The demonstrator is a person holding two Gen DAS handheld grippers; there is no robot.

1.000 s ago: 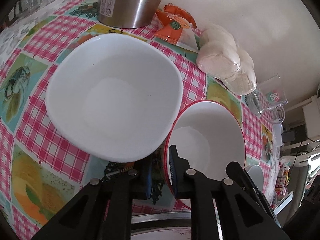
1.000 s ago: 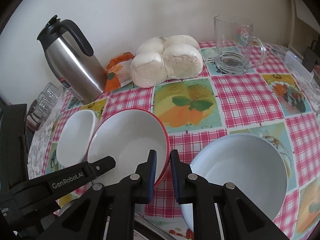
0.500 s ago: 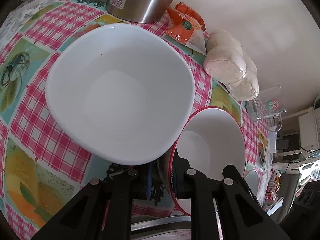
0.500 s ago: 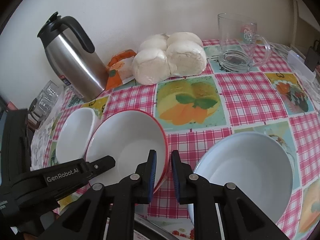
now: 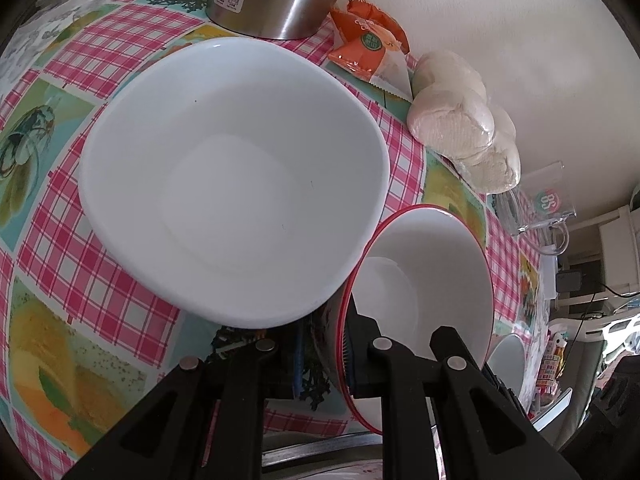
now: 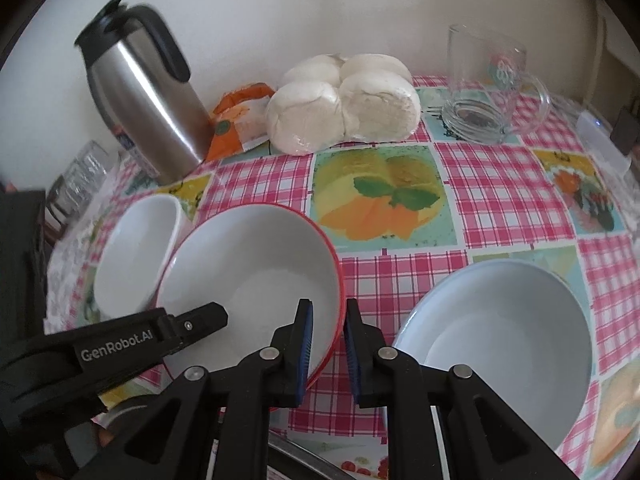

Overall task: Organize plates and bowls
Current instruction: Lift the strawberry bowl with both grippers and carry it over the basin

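Your left gripper (image 5: 324,354) is clamped on the near rim of the red-rimmed bowl (image 6: 256,268), which sits tilted against the square white bowl (image 5: 232,176) on its left. Your right gripper (image 6: 328,344) straddles that bowl's right rim, jaws opening (pads look just clear of it). Both point steeply down. The pale blue bowl (image 6: 504,320) sits right on the checked tablecloth (image 6: 500,184).

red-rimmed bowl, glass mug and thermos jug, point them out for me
red-rimmed bowl (image 6: 256,264), right wrist view, on its white inner wall
glass mug (image 6: 486,84), right wrist view, on its clear side wall
thermos jug (image 6: 148,112), right wrist view, on its steel body
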